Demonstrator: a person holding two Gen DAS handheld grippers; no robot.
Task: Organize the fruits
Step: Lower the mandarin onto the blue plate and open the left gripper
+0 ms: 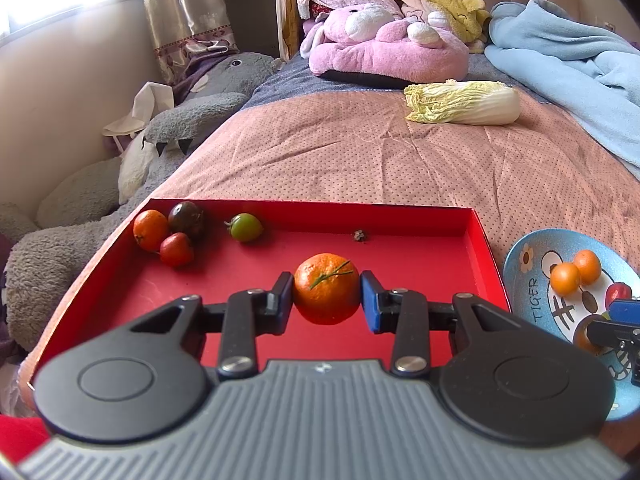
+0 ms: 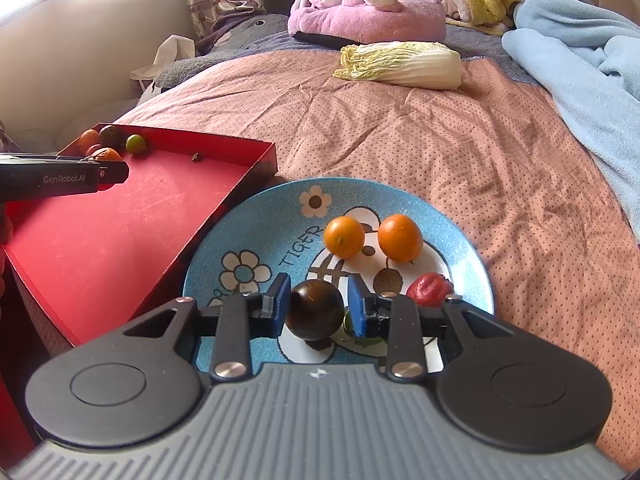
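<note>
Left wrist: left gripper (image 1: 327,295) pinches tangerine (image 1: 327,289) over red tray (image 1: 478,240) | right gripper (image 2: 316,307) brackets dark fruit (image 2: 316,311) on plate (image 2: 460,240), contact probably light | advice: squeeze gently, lift straight, avoid nudging neighbours.

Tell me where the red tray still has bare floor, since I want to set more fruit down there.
The red tray is bare across its right half, past the tangerine in the left gripper, and along its near left side. Its far left corner is crowded: small orange, dark fruit, red fruit, with the green fruit nearby.
</note>
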